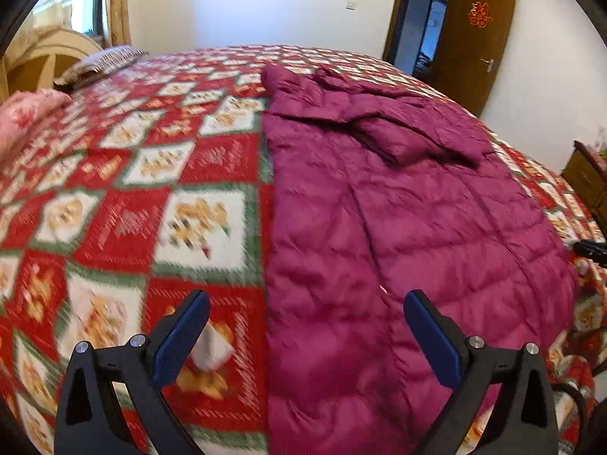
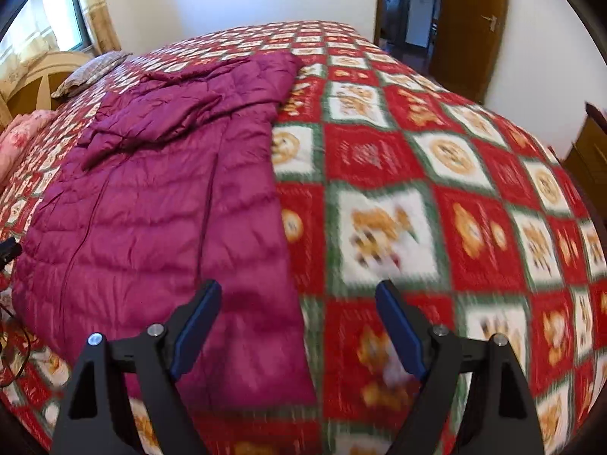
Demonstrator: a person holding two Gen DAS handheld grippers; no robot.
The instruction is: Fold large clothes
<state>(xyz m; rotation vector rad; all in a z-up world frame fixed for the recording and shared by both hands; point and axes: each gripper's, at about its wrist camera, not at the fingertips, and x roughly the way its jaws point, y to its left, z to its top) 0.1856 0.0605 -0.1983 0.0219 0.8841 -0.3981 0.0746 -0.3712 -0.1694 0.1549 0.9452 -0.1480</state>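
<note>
A long magenta quilted down coat point(image 1: 398, 227) lies flat on the bed, its sleeves folded across the upper part. In the left wrist view my left gripper point(image 1: 305, 303) stands open over the coat's left edge near the hem, nothing between its blue pads. In the right wrist view the same coat point(image 2: 163, 204) fills the left half. My right gripper point(image 2: 297, 292) stands open over the coat's right edge near the hem, and its jaws hold nothing. The tip of the other gripper shows at each view's side edge.
The bed carries a red, white and green patterned quilt point(image 1: 125, 197). Pillows point(image 1: 102, 62) and a headboard point(image 1: 45, 57) sit at the far left. A brown door point(image 1: 474, 38) stands open at the far right, and a wooden cabinet point(image 1: 588, 182) stands beside the bed.
</note>
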